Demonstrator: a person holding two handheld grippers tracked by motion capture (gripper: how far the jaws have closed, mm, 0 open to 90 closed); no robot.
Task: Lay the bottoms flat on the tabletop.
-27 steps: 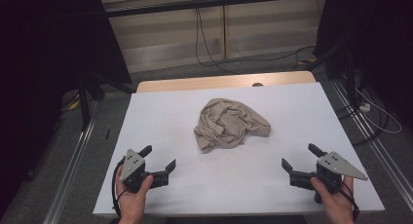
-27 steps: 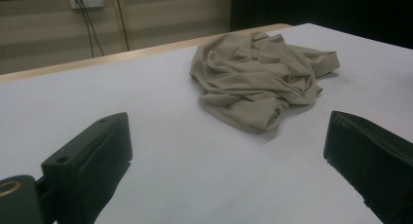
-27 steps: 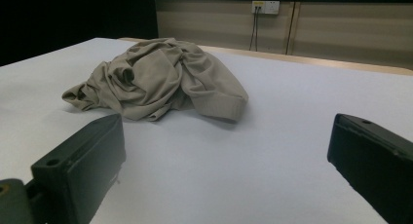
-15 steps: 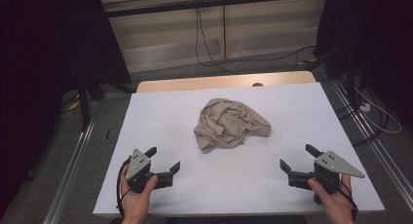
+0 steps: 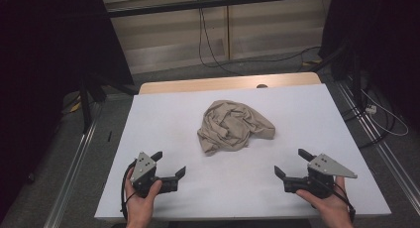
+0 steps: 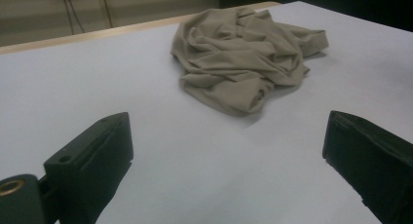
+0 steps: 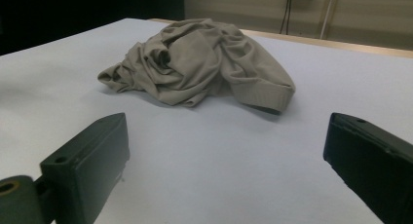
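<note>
A crumpled beige cloth (image 5: 234, 126) lies in a heap near the middle of the white table (image 5: 163, 119). My left gripper (image 5: 169, 163) rests near the front left edge, held in a hand, its jaws wide apart with nothing between them. The right gripper (image 5: 292, 162) sits near the front right edge, likewise open and empty. Both point toward the cloth from a distance. In the left gripper view the cloth (image 6: 243, 58) lies ahead and a little right of centre. The right gripper view has the cloth (image 7: 199, 63) ahead and a little left of centre.
A wooden strip (image 5: 228, 83) runs along the table's far edge. Beyond it stands a pale wall panel with hanging cables (image 5: 205, 34). Metal rails (image 5: 74, 153) flank the table on the floor, and dark stands rise at both sides.
My left gripper has shifted slightly right and turned a little. The right gripper has edged slightly left. The cloth has not moved.
</note>
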